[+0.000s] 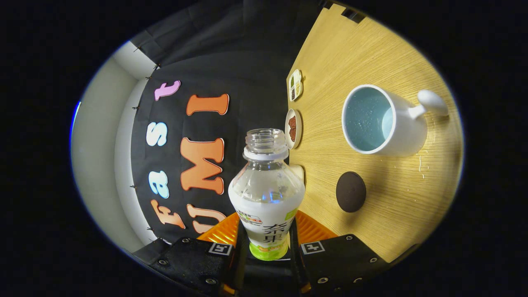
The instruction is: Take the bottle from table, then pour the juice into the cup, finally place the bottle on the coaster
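My gripper is shut on a clear plastic bottle with a white and green label, both fingers pressing on its lower body. The bottle has no cap and its open mouth points away from the fingers. The view is rolled sideways, so the wooden table stands on edge beside the bottle. A white cup with a pale blue inside and a side handle sits on that table, beyond the fingers and off to one side of the bottle's mouth. A round dark coaster lies on the table between the cup and the gripper.
A small round dish with brown contents and a small divided dish sit at the table's far edge against the black cloth wall. A few droplets mark the wood near the cup.
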Demonstrator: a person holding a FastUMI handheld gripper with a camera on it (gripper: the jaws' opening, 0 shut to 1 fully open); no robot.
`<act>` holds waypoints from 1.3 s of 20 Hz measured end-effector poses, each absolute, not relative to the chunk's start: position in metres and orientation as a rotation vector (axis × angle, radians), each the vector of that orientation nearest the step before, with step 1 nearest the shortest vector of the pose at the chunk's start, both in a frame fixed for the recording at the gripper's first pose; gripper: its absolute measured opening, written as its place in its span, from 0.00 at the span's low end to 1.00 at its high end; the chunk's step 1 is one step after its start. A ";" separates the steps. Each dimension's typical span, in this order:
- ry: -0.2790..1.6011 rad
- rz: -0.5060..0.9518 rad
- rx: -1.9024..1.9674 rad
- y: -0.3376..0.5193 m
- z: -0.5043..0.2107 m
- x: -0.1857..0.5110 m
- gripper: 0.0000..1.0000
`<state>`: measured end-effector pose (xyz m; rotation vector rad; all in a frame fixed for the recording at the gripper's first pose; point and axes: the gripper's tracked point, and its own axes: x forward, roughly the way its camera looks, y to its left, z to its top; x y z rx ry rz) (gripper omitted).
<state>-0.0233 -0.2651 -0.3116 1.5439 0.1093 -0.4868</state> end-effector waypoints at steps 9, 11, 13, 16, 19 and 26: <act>0.063 -0.475 1.628 -0.267 -0.306 -0.016 0.46; 0.070 -0.477 1.633 -0.266 -0.309 -0.016 0.46; 0.071 -0.477 1.639 -0.266 -0.309 -0.017 0.46; 0.050 -0.472 1.671 -0.269 -0.309 -0.015 0.46; 0.049 -0.476 1.687 -0.268 -0.309 -0.016 0.46; 0.045 -0.470 1.717 -0.264 -0.307 -0.013 0.46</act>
